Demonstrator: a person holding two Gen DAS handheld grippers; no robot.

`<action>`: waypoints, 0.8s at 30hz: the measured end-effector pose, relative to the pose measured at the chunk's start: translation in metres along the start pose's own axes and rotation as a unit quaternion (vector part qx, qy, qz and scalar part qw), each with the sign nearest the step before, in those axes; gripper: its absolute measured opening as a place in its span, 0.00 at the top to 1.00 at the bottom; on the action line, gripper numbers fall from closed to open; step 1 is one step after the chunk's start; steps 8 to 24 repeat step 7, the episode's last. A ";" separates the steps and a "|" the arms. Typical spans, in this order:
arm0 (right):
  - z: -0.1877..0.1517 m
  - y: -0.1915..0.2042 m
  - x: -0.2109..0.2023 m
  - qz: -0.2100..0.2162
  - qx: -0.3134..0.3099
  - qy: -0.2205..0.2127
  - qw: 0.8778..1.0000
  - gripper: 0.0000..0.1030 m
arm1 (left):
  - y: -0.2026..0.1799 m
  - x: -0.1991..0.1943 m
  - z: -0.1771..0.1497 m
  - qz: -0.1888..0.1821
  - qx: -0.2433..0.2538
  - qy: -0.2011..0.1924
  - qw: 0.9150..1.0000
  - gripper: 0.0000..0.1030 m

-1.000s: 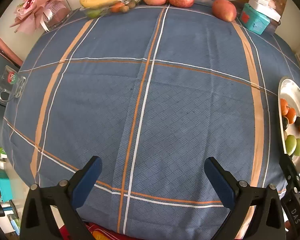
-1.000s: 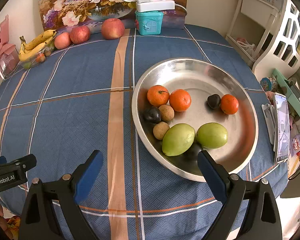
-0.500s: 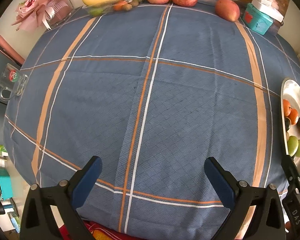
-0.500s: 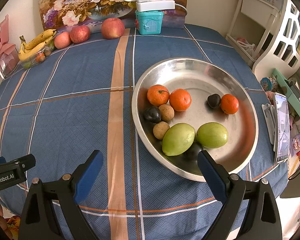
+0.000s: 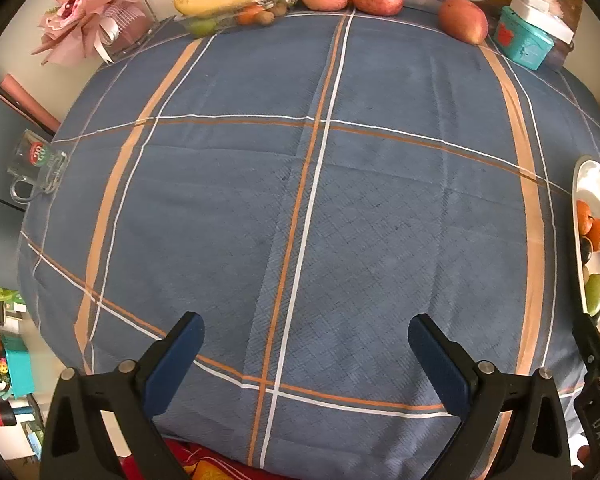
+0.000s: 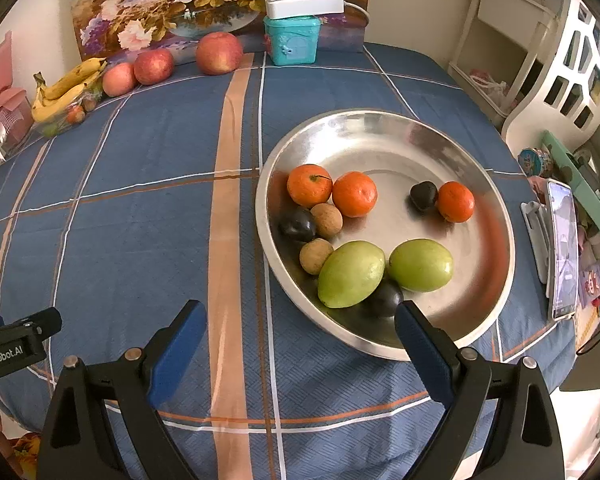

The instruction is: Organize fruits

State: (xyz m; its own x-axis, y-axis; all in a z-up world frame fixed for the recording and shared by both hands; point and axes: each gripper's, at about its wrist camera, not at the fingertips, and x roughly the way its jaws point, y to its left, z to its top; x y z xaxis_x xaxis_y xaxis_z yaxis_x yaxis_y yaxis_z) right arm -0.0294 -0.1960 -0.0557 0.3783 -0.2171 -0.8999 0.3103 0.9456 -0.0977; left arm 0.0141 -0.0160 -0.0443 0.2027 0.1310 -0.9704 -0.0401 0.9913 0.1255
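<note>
The metal bowl (image 5: 592, 184) is cut off by the left wrist view's right edge; inside it, a dark plum (image 6: 386, 298) sits half-hidden behind a green fruit (image 6: 350, 274).

fruit (image 6: 350, 274) in tray (image 6: 496, 216), apples (image 6: 219, 53) behind

We see oranges (image 6: 309, 185), green mangoes (image 6: 351, 273) and dark plums (image 6: 297, 224) lying in our steel plate (image 6: 380, 136); apples (image 6: 219, 52) and bananas (image 6: 66, 88) sit far back.
</note>
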 end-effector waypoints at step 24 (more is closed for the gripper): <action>0.001 -0.001 0.001 0.000 -0.002 0.001 1.000 0.08 | 0.002 -0.002 0.000 -0.002 0.001 -0.007 1.000 0.00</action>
